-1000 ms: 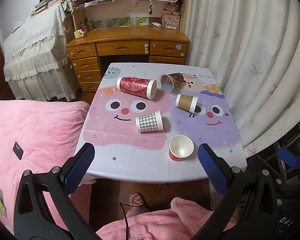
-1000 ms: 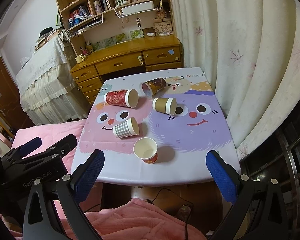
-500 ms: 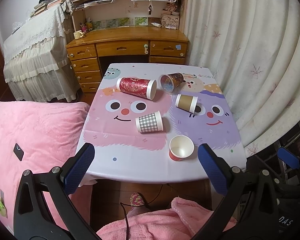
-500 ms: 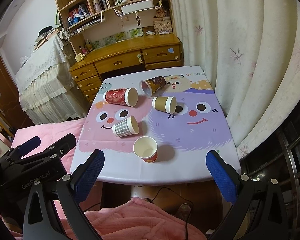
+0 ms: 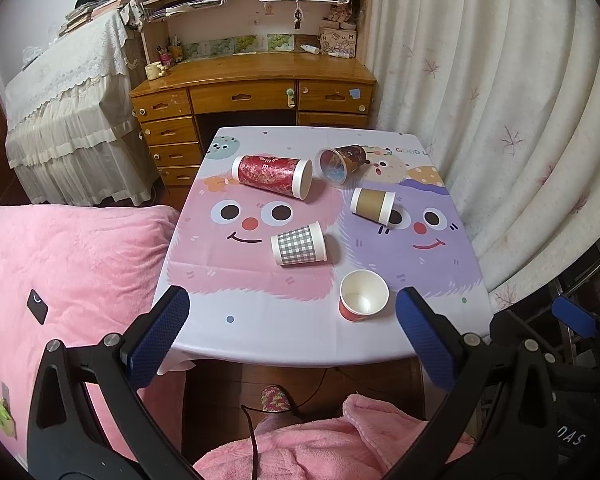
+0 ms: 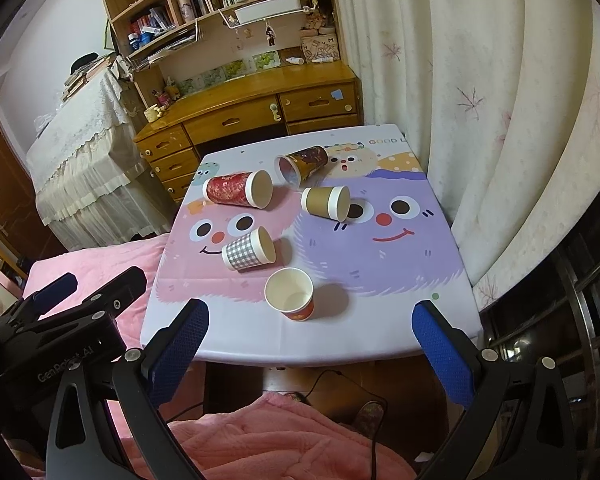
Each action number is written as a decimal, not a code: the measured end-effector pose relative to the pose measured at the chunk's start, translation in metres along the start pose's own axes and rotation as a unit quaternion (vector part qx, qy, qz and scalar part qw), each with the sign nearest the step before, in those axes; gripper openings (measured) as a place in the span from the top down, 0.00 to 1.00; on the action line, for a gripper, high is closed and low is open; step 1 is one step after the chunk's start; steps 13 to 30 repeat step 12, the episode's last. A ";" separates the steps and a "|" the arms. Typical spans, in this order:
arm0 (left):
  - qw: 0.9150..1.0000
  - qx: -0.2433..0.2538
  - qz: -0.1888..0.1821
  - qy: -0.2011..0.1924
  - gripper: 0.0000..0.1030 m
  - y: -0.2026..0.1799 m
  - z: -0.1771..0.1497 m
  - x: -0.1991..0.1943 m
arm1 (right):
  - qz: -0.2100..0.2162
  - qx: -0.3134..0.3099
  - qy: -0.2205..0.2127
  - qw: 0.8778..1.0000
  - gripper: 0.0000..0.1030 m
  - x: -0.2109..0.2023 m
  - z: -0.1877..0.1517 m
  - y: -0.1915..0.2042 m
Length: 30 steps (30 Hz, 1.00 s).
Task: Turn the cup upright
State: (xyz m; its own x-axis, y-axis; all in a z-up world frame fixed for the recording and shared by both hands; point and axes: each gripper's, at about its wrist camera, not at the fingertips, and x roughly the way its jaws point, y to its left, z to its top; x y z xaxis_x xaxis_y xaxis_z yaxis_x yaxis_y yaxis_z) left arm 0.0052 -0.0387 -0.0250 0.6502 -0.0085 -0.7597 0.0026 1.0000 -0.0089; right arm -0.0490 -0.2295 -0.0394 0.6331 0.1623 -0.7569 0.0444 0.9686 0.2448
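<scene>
Several paper cups sit on a small table point(image 5: 260, 332) with a cartoon-face cloth. A small red cup point(image 5: 363, 296) point(image 6: 290, 294) stands upright near the front edge. A checked cup point(image 5: 299, 244) point(image 6: 248, 250), a tall red cup point(image 5: 272, 175) point(image 6: 238, 189), a brown cup point(image 5: 372, 205) point(image 6: 326, 203) and a dark patterned cup point(image 5: 342, 162) point(image 6: 302, 165) lie on their sides. My left gripper point(image 5: 292, 336) and right gripper point(image 6: 308, 336) are open and empty, held short of the table's front edge.
A pink bed point(image 5: 68, 264) lies left of the table. White curtains point(image 5: 500, 120) hang on the right. A wooden desk point(image 5: 252, 92) with shelves stands behind. A pink blanket point(image 5: 320, 448) lies below the grippers. The left gripper's body point(image 6: 60, 332) shows in the right view.
</scene>
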 end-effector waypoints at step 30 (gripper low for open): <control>1.000 0.004 0.001 -0.002 0.01 0.003 -0.002 0.003 | -0.002 0.006 0.010 1.000 0.00 0.003 -0.001 0.000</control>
